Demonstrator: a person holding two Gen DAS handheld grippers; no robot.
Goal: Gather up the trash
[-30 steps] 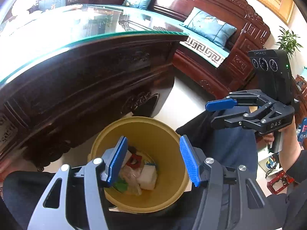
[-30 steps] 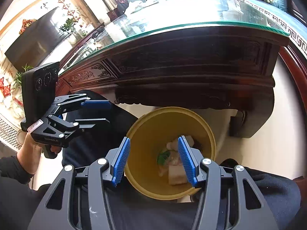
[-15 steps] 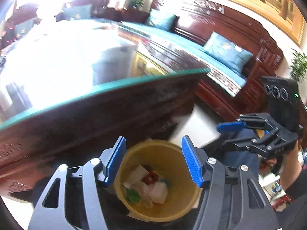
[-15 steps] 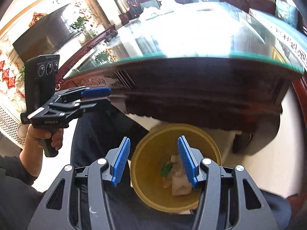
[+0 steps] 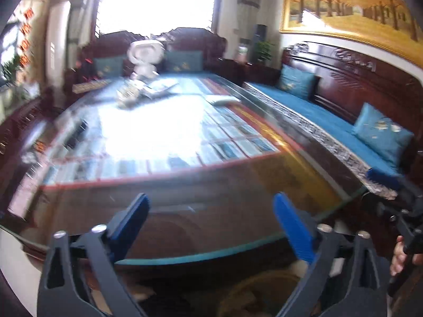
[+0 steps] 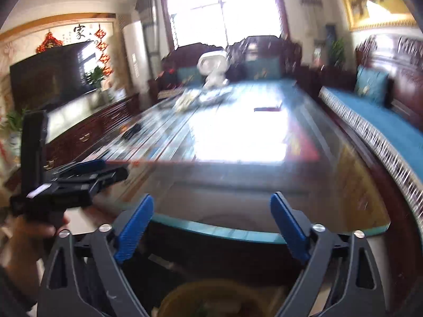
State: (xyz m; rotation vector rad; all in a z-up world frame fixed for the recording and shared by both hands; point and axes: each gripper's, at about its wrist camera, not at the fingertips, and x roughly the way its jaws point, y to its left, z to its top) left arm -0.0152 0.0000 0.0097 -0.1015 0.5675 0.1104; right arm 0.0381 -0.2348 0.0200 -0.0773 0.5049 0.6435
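Both hand-held grippers point out over the glass-topped counter (image 5: pixel 185 137), and neither has anything in it. The left hand-held gripper (image 5: pixel 211 224) has its blue pads spreading wide with only the counter's near edge showing between them; the right hand-held gripper (image 6: pixel 211 227) is opening the same way, nothing between its jaws either. The yellow bin (image 6: pixel 216 301) sits on the floor just below the counter's near edge, at the bottom of both views, with pale scraps in it, too blurred to name. What may still want collecting lies well away at the far end of the counter: a loose white heap (image 5: pixel 134 92) in front of a white fan-like object (image 5: pixel 145 52), and a flat dark piece (image 6: pixel 268 108) lying alone nearer the sofa side (image 6: pixel 375 121) — whether either is really trash I cannot tell through the blur. If the heap is paper or wrappers, I would expect it to be light, soft and crushable, best pinched at a raised fold. The flat piece looks stiff and would likely skate on the glass, so take it by an edge.
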